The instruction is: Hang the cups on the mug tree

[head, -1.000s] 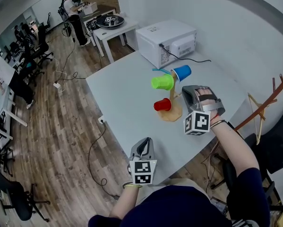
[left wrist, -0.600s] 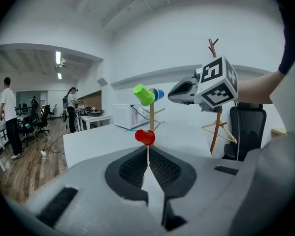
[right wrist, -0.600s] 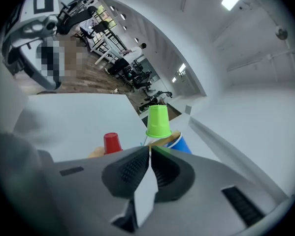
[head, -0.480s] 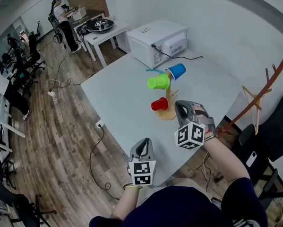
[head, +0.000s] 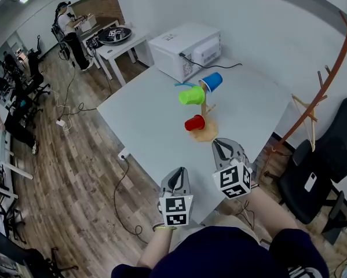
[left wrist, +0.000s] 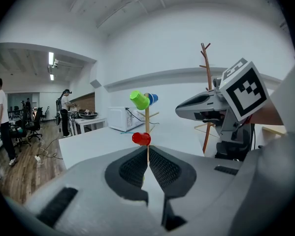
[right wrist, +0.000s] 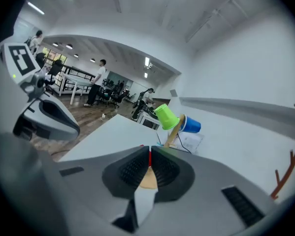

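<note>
Nearest the body, at the table's near edge: left gripper (head: 177, 172), jaws clenched pad to pad, nothing between them. Right gripper (head: 222, 146) sits just beside it and a little further in, its jaws likewise pressed together and empty. The red sliver in their seam in the right gripper view is a cup beyond, not a catch.

Mid-table (head: 144, 120): mug tree (head: 205, 106), a wooden post on a round base, upright. Three cups hang from it:
- red cup (head: 194, 123), low on the head view's left side
- green cup (head: 190, 95), higher on that same side
- blue cup (head: 212, 81), topmost, on the far side

All three are off the table top. No loose cup that I can see, so the hanging looks done.

Handling, as a judgement: the cups look like thin plastic with no handles. They should be light and springy, apt to buckle or pop free under a hard pinch. Best hold would be across the wall close to the mouth rim, gently. The tree looks light too, and a snagged peg could tip it.

Hard to read:
- The pegs are buried inside the cups, so how deep each cup sits is unknown.
- The tree's base is hidden behind the jaws in the left gripper view, and the red cup is almost wholly hidden in the right gripper view.
- A small turquoise thing (head: 182, 85) lies beyond the tree, too small to name.
- Further back stands a microwave (head: 185, 50). A wooden coat stand (head: 310, 116) is cut off at the frame's right edge.
</note>
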